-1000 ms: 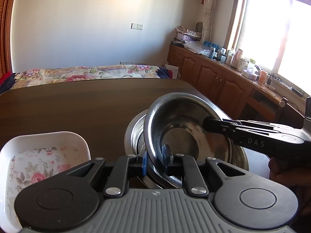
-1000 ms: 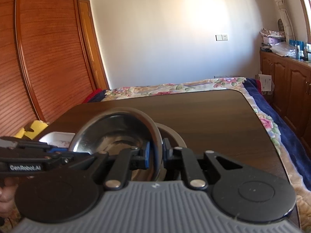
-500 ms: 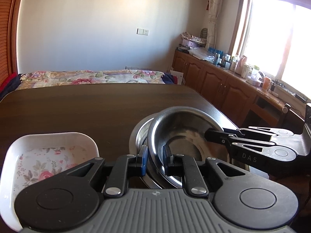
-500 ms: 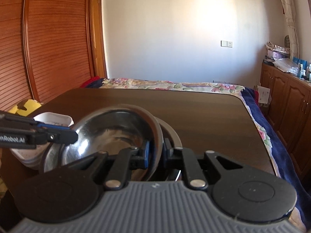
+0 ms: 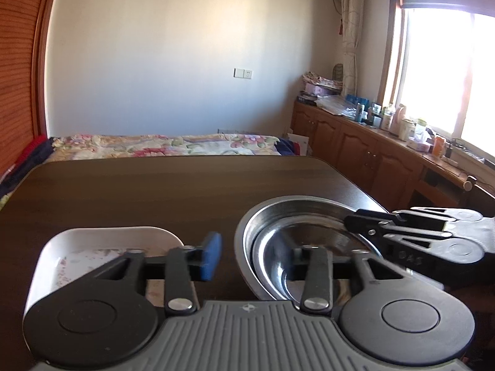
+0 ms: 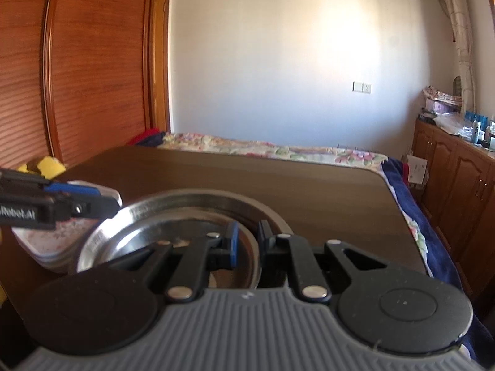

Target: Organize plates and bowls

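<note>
The smaller steel bowl (image 5: 309,244) sits nested inside the larger steel bowl (image 5: 247,232) near the table's (image 5: 154,191) right front corner. Just left of the pair rests a white floral dish (image 5: 92,247). The left gripper (image 5: 250,256) hangs with its fingers spread wide, straddling the bowls' near rim, gripping nothing. The right gripper (image 6: 247,241) has its fingers slightly parted, astride the inner bowl's rim, not pinching it.

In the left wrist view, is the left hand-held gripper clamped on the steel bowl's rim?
No: the left hand-held gripper stands wide open, with the steel bowl nested free.
</note>
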Motion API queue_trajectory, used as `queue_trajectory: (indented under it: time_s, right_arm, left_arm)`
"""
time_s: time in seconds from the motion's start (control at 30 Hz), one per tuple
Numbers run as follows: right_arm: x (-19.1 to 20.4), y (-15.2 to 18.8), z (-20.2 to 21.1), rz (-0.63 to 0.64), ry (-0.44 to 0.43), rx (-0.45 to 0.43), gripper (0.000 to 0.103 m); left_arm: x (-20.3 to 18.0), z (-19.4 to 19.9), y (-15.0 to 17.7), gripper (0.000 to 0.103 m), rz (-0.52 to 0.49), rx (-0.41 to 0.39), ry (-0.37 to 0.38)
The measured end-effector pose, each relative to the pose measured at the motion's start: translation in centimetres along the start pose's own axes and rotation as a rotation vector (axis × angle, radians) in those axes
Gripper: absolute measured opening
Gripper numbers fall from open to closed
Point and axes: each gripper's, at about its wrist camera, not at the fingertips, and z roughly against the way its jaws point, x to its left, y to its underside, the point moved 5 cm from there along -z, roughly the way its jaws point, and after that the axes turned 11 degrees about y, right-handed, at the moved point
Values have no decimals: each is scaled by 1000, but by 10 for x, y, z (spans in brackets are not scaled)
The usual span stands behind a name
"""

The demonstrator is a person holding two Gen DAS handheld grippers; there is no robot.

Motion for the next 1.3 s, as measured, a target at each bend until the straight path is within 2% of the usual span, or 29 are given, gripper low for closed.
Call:
queue_trajectory:
  time_s: [0.07, 0.1, 0.17, 0.23, 0.27, 0.3, 0.43, 0.53, 0.77, 0.9, 1.0, 1.1, 1.17, 1.2, 1.27, 1.3]
  right_arm:
    - [-3, -1, 4, -19, 6, -18, 15]
    - [-4, 0, 5, -25, 12, -22, 15]
    - [-7, 1, 6, -38, 25, -32, 17]
    - [-10, 3, 8, -52, 36, -41, 34]
    - [-11, 5, 8, -60, 39, -46, 48]
    - [-12, 6, 8, -66, 39, -47, 51]
    - [-14, 12, 3, -79, 55, -43, 53]
    - [-16, 18, -2, -94, 66, -33, 63]
    - [-16, 25, -9, -120, 39, -7, 63]
    - [-13, 29, -14, -128, 25, 16, 63]
    - [-13, 29, -13, -140, 25, 7, 63]
    - [-13, 29, -13, -142, 24, 8, 63]
    - [-13, 29, -13, -141, 26, 5, 62]
    - [-13, 29, -13, -143, 25, 4, 60]
    - [-14, 30, -12, -145, 20, 0, 55]
    - [-14, 30, -12, -146, 19, -1, 51]
  left_arm:
    - [1, 0, 0, 69, -5, -11, -12]
    - [1, 0, 0, 72, -11, -14, -20]
    - [1, -2, 0, 84, -23, -17, -37]
    - [2, -2, 2, 92, -35, -22, -52]
    - [1, -3, 3, 95, -42, -23, -58]
    - [1, -3, 4, 96, -46, -23, -63]
    - [0, -7, 10, 99, -48, -19, -66]
    - [-1, -9, 14, 99, -60, -18, -61]
    - [-2, -14, 18, 99, -71, -10, -31]
    - [-6, -18, 21, 99, -82, 5, -53]
    - [-6, -19, 23, 97, -70, 5, -39]
    - [-6, -19, 24, 88, -70, 10, -34]
    - [-7, -21, 24, 77, -69, 16, -27]
    - [-8, -22, 25, 74, -66, 19, -23]
    - [-8, -23, 26, 59, -59, 31, -18]
    - [-8, -25, 27, 55, -55, 37, -14]
